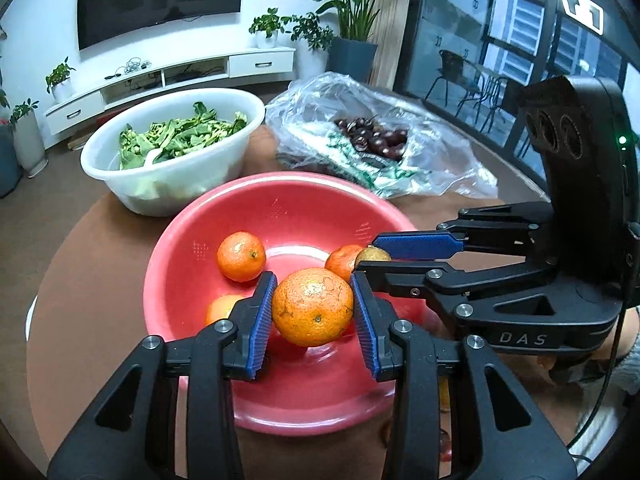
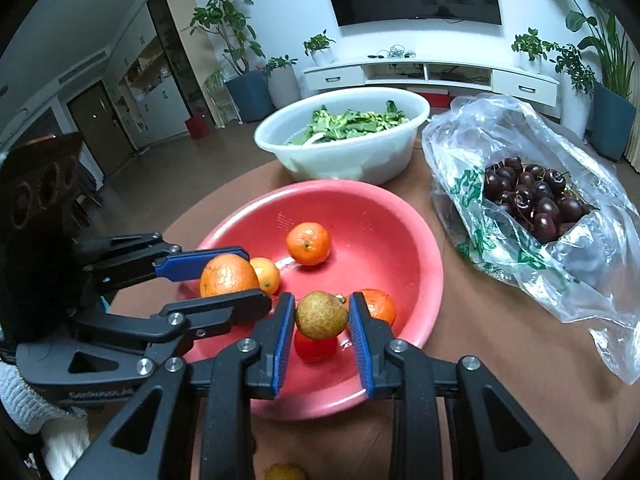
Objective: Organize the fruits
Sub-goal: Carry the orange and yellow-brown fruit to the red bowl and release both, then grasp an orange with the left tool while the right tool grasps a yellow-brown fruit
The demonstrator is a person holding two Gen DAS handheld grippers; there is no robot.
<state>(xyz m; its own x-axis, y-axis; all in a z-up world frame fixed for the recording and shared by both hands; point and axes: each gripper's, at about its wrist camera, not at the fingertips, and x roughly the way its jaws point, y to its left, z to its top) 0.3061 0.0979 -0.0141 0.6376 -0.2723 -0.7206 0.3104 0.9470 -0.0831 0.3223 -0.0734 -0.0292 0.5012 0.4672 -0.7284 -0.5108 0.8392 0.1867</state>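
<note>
Both my jaws carry fruit over the bowl [image 1: 192, 240].
Left gripper [image 1: 313, 312] is clamped on an orange [image 1: 312, 306], right gripper [image 2: 322, 320] on a pear [image 2: 321, 315]; I'd lower each before releasing, clear of fruit beneath.

We are seeing a glossy, smooth plastic red bowl [image 1: 288, 216], a translucent white plastic basin [image 1: 176, 184] and a crinkled clear plastic bag [image 2: 560, 248]. The big orange [image 1: 312, 306] is showing pitted, scarred peel; the pear [image 2: 321, 315] is looking speckled and matt. Ribbed blue pads [image 1: 262, 320] are lining matt black fingers.
</note>
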